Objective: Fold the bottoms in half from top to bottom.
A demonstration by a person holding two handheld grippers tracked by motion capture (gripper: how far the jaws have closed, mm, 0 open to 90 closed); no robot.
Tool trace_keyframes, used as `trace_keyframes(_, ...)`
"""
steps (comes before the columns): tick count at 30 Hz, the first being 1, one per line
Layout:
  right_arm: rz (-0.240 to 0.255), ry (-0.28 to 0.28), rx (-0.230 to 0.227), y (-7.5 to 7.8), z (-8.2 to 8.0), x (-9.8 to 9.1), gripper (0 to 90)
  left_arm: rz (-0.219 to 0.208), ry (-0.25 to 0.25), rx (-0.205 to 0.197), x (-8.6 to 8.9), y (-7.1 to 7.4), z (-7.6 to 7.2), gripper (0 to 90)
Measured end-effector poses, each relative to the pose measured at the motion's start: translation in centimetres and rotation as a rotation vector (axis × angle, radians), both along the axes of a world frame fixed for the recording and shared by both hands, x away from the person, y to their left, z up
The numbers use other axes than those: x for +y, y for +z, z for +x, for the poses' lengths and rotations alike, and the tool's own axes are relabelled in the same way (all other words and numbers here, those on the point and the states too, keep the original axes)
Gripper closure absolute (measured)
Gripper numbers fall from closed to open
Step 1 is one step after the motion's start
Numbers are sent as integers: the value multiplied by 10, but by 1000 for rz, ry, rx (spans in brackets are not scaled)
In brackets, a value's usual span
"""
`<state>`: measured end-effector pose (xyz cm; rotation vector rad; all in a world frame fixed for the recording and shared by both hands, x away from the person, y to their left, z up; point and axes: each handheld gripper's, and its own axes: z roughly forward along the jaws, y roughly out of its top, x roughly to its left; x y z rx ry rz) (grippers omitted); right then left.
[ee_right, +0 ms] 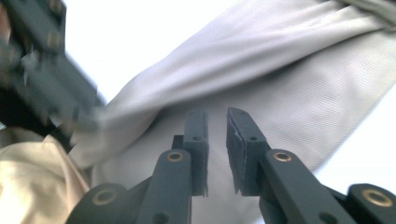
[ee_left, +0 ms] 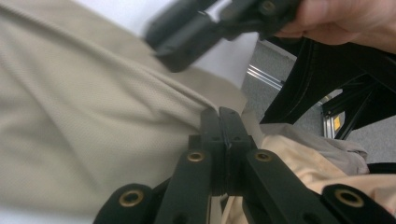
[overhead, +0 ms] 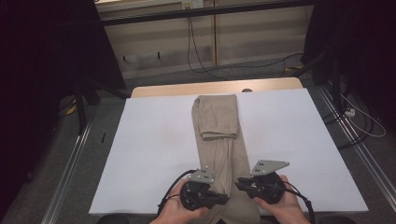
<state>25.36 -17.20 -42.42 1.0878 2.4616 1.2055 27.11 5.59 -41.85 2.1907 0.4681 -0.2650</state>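
Pinching the tan trousers [overhead: 219,140] at 6 o'clock on the white surface [overhead: 154,140], the left hand-held gripper [overhead: 223,199] could drag them crooked, since the right hand-held gripper [overhead: 239,183] gapes slightly (holding nothing).

Trousers [overhead: 218,135] plain khaki; table [overhead: 154,140] white; grippers black.

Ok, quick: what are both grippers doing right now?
Left gripper: shut, nothing visibly pinched, over the trousers.
Right gripper: slightly open, empty, above the trousers.
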Motion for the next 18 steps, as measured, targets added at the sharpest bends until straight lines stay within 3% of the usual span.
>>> trace_keyframes(2, 10, -17, -14, 2, 2, -3, 775, 3, -24, -13, -12, -2, -1, 900)
trace_keyframes(7, 11, -49, -27, 2, 4, -9, 756, 23, -33, 28, -19, -20, 1, 840)
trace_keyframes(10, 22, -47, -14, 0, 4, -7, 716, 17, -15, 40, -11, -21, 2, 665)
trace_keyframes(13, 23, -15, -1, -3, 4, 0, 678, -3, 21, 26, 6, -14, 5, 611)
trace_keyframes(16, -3, 15, 28, -9, 2, 7, 623, -16, 75, 2, 28, -8, 13, 631)
trace_keyframes(18, -8, 33, 58, -14, 1, 10, 595, 4, 113, -15, 40, -9, 20, 675)
